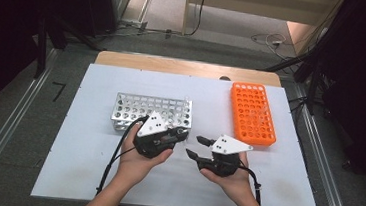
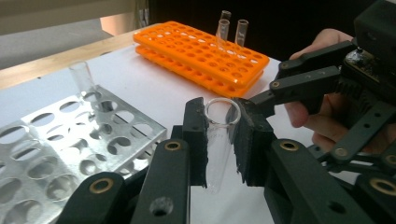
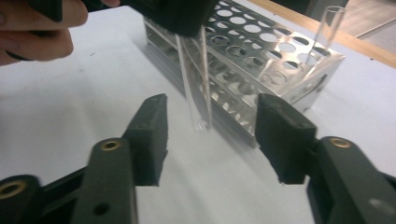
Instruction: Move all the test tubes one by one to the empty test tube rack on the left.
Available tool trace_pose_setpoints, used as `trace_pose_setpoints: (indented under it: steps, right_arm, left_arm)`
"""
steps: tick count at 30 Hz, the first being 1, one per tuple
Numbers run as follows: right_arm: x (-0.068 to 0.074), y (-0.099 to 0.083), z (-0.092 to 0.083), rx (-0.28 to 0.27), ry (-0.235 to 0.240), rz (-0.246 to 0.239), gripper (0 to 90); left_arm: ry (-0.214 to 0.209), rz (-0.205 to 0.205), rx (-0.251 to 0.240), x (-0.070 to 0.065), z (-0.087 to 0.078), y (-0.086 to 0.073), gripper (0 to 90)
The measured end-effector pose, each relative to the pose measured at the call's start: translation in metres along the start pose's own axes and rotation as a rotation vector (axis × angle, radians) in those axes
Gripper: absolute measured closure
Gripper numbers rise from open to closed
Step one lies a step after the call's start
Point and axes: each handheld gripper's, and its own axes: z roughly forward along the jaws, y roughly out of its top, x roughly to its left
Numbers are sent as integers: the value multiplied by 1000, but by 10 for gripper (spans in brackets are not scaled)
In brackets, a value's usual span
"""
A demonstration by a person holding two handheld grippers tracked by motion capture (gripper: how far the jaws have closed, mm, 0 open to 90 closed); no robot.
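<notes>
L gripper [image 2: 219,140] clamped on glass tube [image 2: 218,140], R gripper [image 3: 210,135] open & empty at its 3 o'clock; tube not yet racked in metal rack [image 1: 151,111].

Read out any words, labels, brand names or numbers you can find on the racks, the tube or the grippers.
None can be read: the orange rack, the metal rack, the glass tube and the left hand-held gripper holding it bear no legible text, label or number in any view.

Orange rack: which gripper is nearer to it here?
Right. The right gripper sits just in front of the orange rack, near its closest end. The left gripper, shut on a glass tube, is farther off, beside the metal rack.
</notes>
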Motion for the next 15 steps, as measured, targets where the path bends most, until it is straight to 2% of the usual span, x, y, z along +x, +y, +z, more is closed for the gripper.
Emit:
trace_pose_setpoints:
  steps: [7,13,15]
  right_arm:
    - [-17,-10,-16,-30,-27,61,279]
    - [-27,-18,-30,-43,-57,91,156]
    - [-29,-22,-34,-47,-69,98,145]
  left_arm:
    - [17,-19,-21,14,-5,8,760]
    - [41,-14,-26,25,-8,16,761]
    - [46,-21,-30,29,-8,18,761]
